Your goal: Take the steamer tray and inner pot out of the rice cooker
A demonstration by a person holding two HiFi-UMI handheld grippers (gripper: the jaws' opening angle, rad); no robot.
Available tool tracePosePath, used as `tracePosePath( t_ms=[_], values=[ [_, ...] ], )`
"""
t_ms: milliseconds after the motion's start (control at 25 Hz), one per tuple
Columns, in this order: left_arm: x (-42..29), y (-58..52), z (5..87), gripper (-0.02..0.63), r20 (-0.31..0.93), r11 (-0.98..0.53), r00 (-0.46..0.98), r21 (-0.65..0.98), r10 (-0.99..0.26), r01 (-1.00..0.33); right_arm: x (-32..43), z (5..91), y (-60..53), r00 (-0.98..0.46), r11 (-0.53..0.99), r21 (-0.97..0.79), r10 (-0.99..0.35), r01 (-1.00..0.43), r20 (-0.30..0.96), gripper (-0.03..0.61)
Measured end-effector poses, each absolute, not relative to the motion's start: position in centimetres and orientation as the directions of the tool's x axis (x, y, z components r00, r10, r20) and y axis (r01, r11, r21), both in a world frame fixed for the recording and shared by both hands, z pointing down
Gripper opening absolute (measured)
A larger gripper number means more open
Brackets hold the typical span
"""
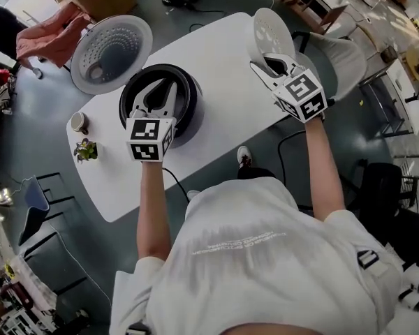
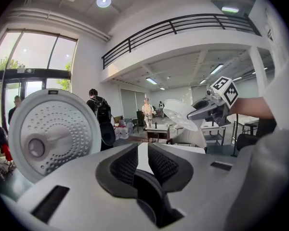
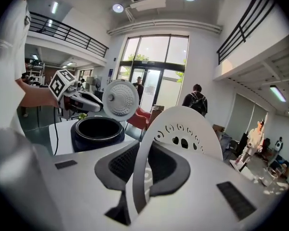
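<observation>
A white, perforated steamer tray (image 1: 271,28) (image 3: 189,129) is pinched on edge in the right hand-held gripper (image 1: 269,65) (image 3: 144,165), above the right edge of the counter (image 1: 216,51). The left hand-held gripper (image 1: 156,93) (image 2: 143,160) is seen with jaws narrowly apart and nothing between them, above the open rice cooker (image 1: 190,110) (image 3: 97,137). Beyond, its lid (image 1: 112,51) is raised.

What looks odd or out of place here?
Only the white steamer tray: the right gripper pinches its rim and holds it on edge, in the air, apart from the open rice cooker. Nothing looks spilled or broken.
</observation>
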State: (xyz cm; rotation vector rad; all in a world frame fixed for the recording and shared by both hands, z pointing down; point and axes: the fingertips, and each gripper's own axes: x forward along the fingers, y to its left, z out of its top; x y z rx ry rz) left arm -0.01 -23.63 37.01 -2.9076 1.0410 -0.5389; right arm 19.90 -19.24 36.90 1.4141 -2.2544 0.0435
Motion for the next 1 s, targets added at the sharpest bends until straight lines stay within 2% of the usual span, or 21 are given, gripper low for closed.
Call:
tracePosePath(
  t_ms=[240, 520, 1000],
  values=[
    [5.0, -23.8, 36.8, 0.027, 0.286, -0.8, 0.752, -0.106, -0.593, -0.591, 25.4, 37.3, -17.4, -0.28, 0.383, 0.215, -0.877, -0.898, 0.391, 0.072],
    [9.5, -24.3, 38.7, 0.014, 0.29, -0.799, 0.761, -0.019, -0.58, -0.601, 29.5, 39.7, -17.1, -0.256, 0.381, 0.224, -0.861, -0.897, 0.44, 0.074],
    [15.0, -25.1, 43.8, 0.015, 0.366, -0.753, 0.717, 0.062, -0.593, -0.655, 32.6, 47.2, -19.7, -0.322, 0.537, 0.215, -0.731, -0.816, 0.602, 0.074]
  ],
)
